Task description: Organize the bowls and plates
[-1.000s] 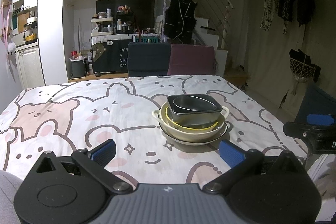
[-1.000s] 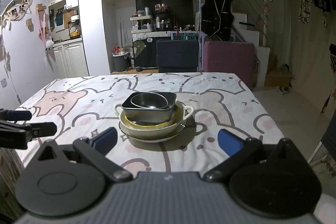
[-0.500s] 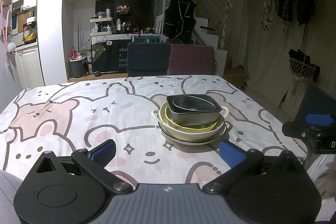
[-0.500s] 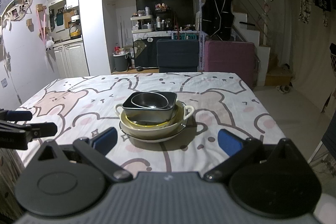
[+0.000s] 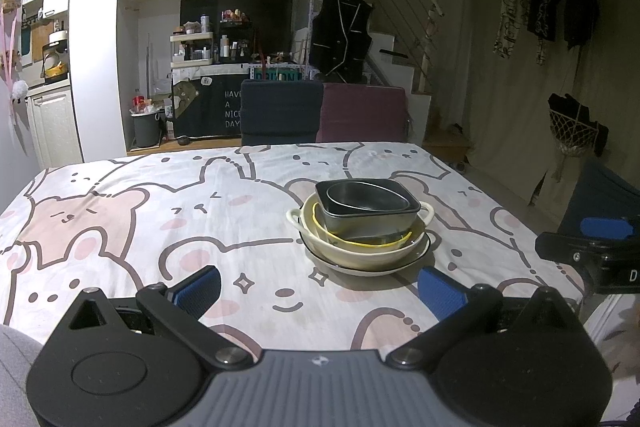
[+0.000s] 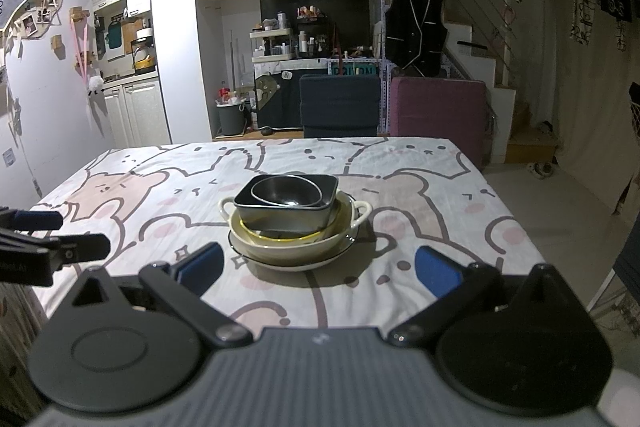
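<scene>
Ahead, nested dish stack [image 5: 366,227] on tablecloth [image 5: 160,227], beyond both grippers' wide-spread, empty fingers [image 5: 199,287].

A round dark metal bowl [image 6: 286,190] sits inside a square grey metal dish [image 6: 289,213], nested in a cream two-handled ceramic bowl [image 6: 294,245] on a black-rimmed white plate [image 6: 276,263], mid-bench [image 6: 440,195]. Behind the bench stand a navy chair [image 6: 339,105] left and a purple chair [image 6: 438,111] right.
</scene>
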Motion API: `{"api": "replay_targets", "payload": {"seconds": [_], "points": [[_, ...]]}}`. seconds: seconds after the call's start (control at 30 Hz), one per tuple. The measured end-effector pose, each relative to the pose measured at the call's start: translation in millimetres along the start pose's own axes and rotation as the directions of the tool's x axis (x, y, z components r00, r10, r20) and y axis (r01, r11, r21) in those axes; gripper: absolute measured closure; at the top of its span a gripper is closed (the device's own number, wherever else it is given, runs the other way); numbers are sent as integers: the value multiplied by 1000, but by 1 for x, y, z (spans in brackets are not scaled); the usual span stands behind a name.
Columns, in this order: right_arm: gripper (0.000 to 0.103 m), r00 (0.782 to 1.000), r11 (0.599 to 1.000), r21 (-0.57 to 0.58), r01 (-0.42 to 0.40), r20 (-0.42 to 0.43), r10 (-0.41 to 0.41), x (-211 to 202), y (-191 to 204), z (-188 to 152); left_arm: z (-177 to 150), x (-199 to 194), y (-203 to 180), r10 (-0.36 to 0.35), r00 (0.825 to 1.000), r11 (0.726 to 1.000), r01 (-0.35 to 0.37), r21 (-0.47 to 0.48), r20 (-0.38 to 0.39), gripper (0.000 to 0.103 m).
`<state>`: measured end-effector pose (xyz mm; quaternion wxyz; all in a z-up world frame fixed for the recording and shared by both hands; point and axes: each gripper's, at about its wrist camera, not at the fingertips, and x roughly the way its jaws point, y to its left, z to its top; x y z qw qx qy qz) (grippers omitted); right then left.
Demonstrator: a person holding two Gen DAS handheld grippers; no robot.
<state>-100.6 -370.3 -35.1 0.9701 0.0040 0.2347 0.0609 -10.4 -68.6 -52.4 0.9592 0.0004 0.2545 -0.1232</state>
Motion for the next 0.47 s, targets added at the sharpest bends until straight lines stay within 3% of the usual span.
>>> {"api": "replay_targets", "payload": {"seconds": [0.47], "points": [[1, 1000, 1000, 3, -4, 1, 4, 0, -1, 0, -1, 1, -3, 1, 1000, 1000, -1, 3, -7, 0]]}}
